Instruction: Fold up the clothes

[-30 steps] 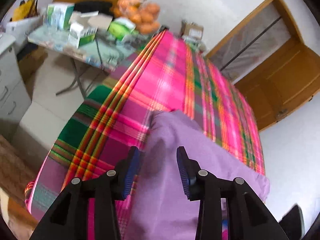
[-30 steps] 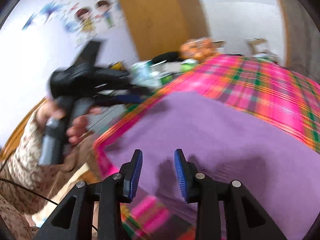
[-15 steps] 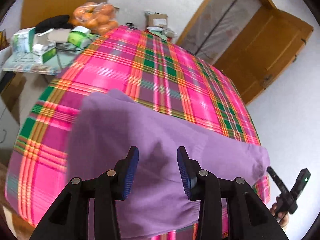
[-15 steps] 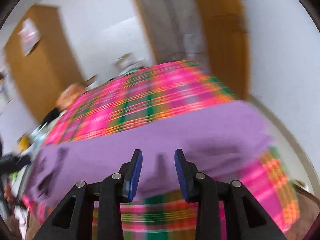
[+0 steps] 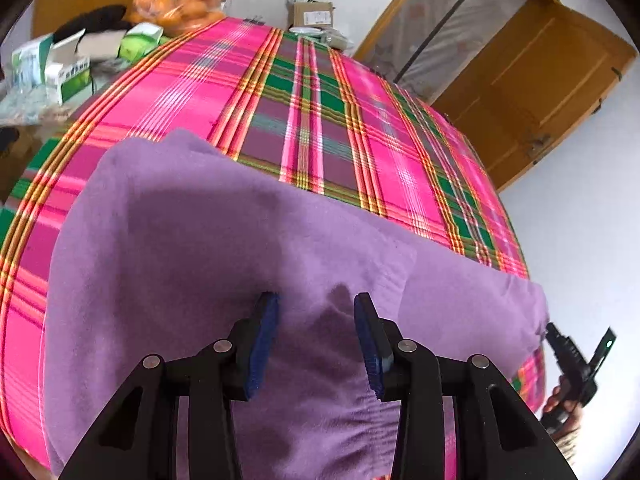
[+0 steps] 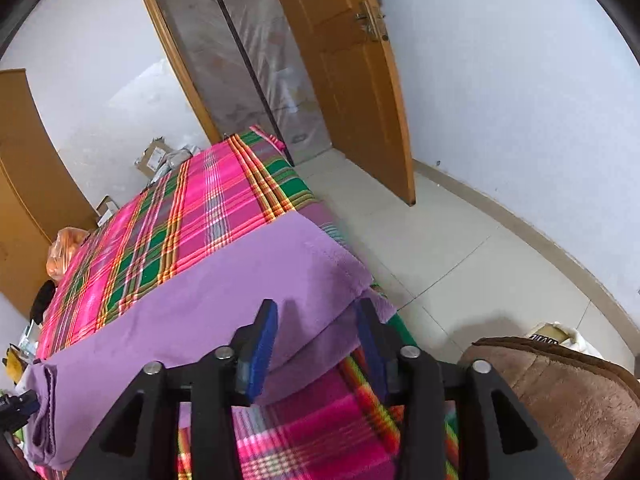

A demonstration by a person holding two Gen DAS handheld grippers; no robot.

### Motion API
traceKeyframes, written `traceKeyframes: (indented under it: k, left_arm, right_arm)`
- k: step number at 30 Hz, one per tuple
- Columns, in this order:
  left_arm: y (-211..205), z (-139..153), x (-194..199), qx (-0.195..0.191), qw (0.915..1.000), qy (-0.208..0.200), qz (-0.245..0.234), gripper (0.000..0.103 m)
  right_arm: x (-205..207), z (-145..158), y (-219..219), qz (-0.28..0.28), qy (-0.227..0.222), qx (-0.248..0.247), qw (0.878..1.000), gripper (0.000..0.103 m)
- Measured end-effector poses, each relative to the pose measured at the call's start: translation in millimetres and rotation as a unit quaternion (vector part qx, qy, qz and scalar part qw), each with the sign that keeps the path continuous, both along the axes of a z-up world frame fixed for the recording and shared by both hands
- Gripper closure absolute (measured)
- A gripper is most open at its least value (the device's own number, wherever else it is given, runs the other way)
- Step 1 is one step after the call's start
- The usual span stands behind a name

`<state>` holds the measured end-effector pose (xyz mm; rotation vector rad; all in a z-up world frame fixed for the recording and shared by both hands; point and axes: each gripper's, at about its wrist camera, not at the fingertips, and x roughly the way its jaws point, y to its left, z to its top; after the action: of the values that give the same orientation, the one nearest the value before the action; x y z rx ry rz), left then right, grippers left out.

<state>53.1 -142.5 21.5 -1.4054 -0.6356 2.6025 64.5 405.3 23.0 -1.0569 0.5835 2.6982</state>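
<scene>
Garment: purple garment (image 5: 192, 248) lies on the plaid-covered bed (image 5: 320, 120), long axis along the near edge.
Left gripper (image 5: 316, 334): spread wide, empty — over the cloth's middle.
Right gripper (image 6: 316, 336): spread wide, empty — at the layered end (image 6: 328, 276), nearer that end.

A soft, matt purple fleece garment (image 5: 192, 248) is lying on a woven pink-and-green plaid cotton sheet (image 5: 320, 120). At two o'clock, a smooth varnished wooden door (image 6: 344, 80) is showing slight gloss; glazed pale floor tiles (image 6: 460, 248) are gleaming.
</scene>
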Motion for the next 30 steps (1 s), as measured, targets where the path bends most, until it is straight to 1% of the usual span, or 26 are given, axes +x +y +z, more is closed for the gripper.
traceKeyframes:
  k: [4,6,8,9,10,11,12,17,20,22,25,27,29,30]
  left_arm:
    - [12.8,-0.2,-4.2,-0.043,0.9991,0.005,-0.003,0.062]
    - [15.8,-2.1,-5.7,-0.052,0.9986,0.005,0.0,0.062]
    - [14.8,-3.0,-5.8,-0.052,0.9986,0.008,0.003,0.062]
    - [13.8,-3.4,-5.8,-0.05,0.9987,0.009,0.005,0.062]
    - [12.7,-3.7,-6.0,-0.046,0.9989,0.009,0.005,0.062]
    - [11.5,-4.0,-6.2,-0.042,0.9991,0.01,0.006,0.062]
    - [10.0,-4.3,-6.1,-0.037,0.9992,0.01,0.007,0.062]
    - [7.8,-4.5,-6.5,-0.024,0.9996,0.01,0.009,0.061]
    - [7.1,-4.3,-6.9,-0.02,0.9997,0.007,0.011,0.061]
    - [6.9,-3.7,-6.8,-0.019,0.9998,0.003,0.011,0.061]
    - [4.7,-3.8,-7.7,-0.009,0.9999,-0.002,0.011,0.061]
    - [1.7,-4.5,-8.3,0.002,0.9999,-0.007,0.013,0.061]
    - [-0.7,-5.0,-9.2,0.011,0.9998,-0.011,0.014,0.061]
    - [-0.5,-4.9,-9.2,0.011,0.9998,-0.012,0.014,0.061]
  right_arm:
    - [-16.0,-6.2,1.8,0.002,-0.006,0.009,1.0,0.059]
    - [-19.4,-5.6,-0.1,-0.001,-0.008,0.022,1.0,0.06]
    - [-20.7,-6.2,-1.5,-0.003,-0.007,0.022,1.0,0.06]
    - [-20.8,-6.2,-1.8,-0.005,-0.007,0.023,1.0,0.066]
    - [-21.5,-5.9,-2.6,-0.004,-0.006,0.027,1.0,0.077]
    - [-22.9,-5.0,-3.1,-0.003,-0.004,0.032,0.999,0.084]
    - [-23.5,-4.1,-3.0,-0.003,-0.003,0.034,0.999,0.097]
    - [-13.1,11.3,-3.5,-0.002,0.032,0.048,0.998,0.099]
    - [0.9,27.4,-2.9,-0.007,0.055,0.047,0.997,0.099]
    - [6.6,33.1,-0.5,-0.008,0.057,0.046,0.997,0.099]
    - [6.9,22.3,5.1,-0.015,0.03,0.042,0.999,0.099]
    - [1.1,5.6,11.9,-0.018,-0.007,0.026,0.999,0.099]
    - [0.3,-6.3,16.3,-0.026,-0.022,0.012,0.999,0.098]
    - [0.9,-6.6,16.2,-0.026,-0.024,0.013,0.999,0.097]
